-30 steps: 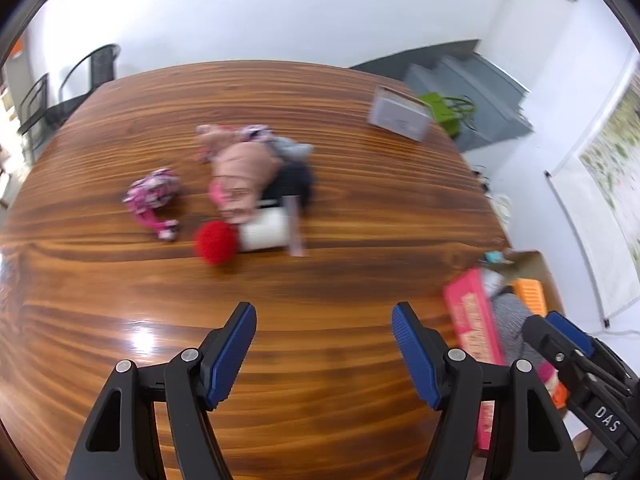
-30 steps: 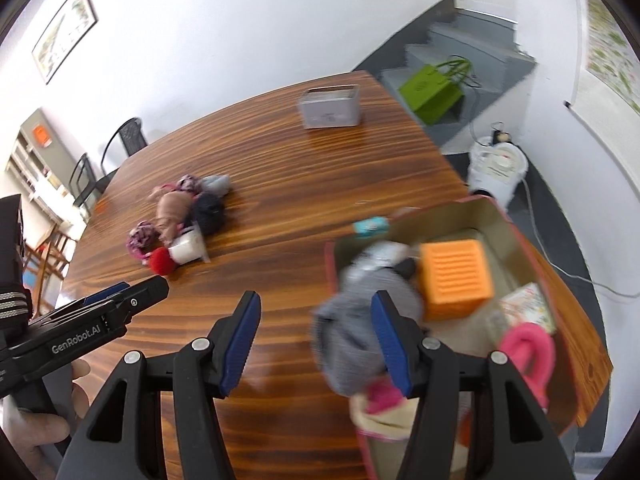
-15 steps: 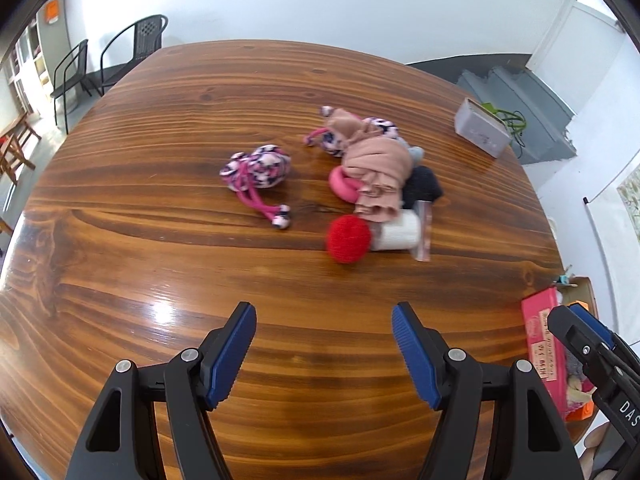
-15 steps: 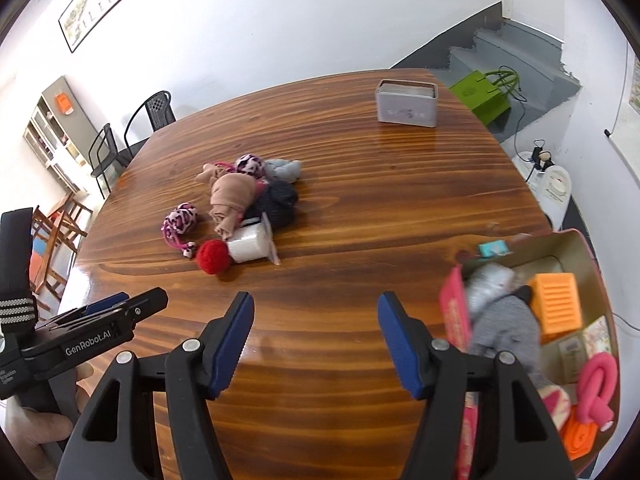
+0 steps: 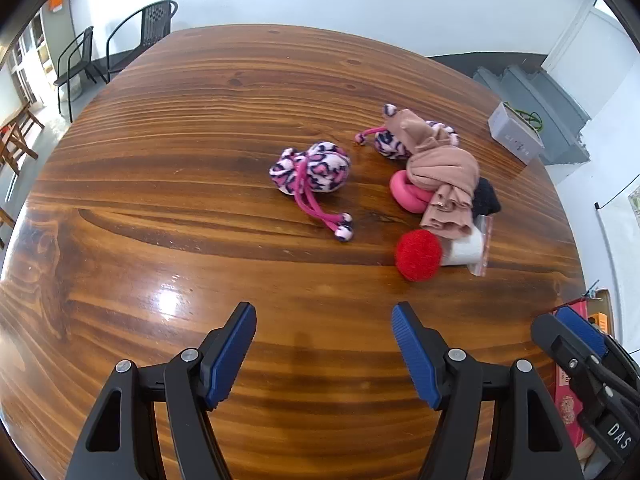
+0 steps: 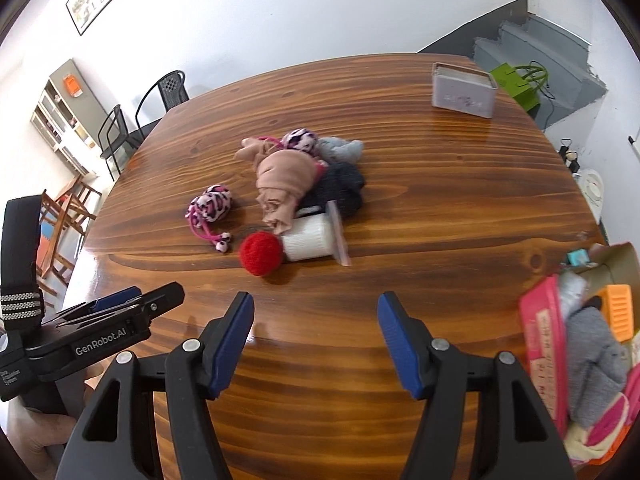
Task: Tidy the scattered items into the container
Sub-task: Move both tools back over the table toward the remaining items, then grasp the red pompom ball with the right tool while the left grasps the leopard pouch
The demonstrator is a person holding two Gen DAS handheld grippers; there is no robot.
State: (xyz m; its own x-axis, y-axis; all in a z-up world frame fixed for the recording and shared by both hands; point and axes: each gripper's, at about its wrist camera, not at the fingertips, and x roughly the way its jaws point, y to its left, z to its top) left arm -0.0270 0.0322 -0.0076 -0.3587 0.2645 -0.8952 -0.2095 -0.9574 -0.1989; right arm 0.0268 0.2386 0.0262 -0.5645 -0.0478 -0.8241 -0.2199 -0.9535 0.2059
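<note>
The box (image 6: pixel 538 344) is seen low and to the right of the right gripper (image 6: pixel 316 340), at the edge of the desk (image 6: pixel 420 208). It is already part full: a grey cloth (image 6: pixel 592 360), an orange block (image 6: pixel 620 312) and some pink things are packed in it. It is likely kept at that side so that things can be dropped in with a short trip.

The things not yet tidied are bunched ahead of both grippers, well apart from them. A red ball (image 5: pixel 418 255) lies nearest, touching a white roll (image 5: pixel 466 249) in a clear bag. A tan cloth (image 5: pixel 444 176) is draped over a pink ring (image 5: pixel 406 194) and a black cloth (image 5: pixel 486 200). A spotted pouch (image 5: pixel 310 168) with pink cords sits alone, ahead of the left gripper (image 5: pixel 324 350). A second spotted pouch (image 6: pixel 300 140) and a grey sock (image 6: pixel 340 150) are at the far side of the heap. A grey tin (image 6: pixel 462 90) stands far off, ahead and to the right.

The right gripper's jaws have just been opening; now they are held apart with nothing between them, above bare wood. The left gripper's jaws are also apart and empty. Both grippers are tipped down at the desk and aimed toward the heap, side by side. The left gripper is seen at the lower left of the right one, with a hand (image 6: pixel 36 436) under it.

It looks like the next thing is about to be fetched, most likely the ball or the lone pouch.
</note>
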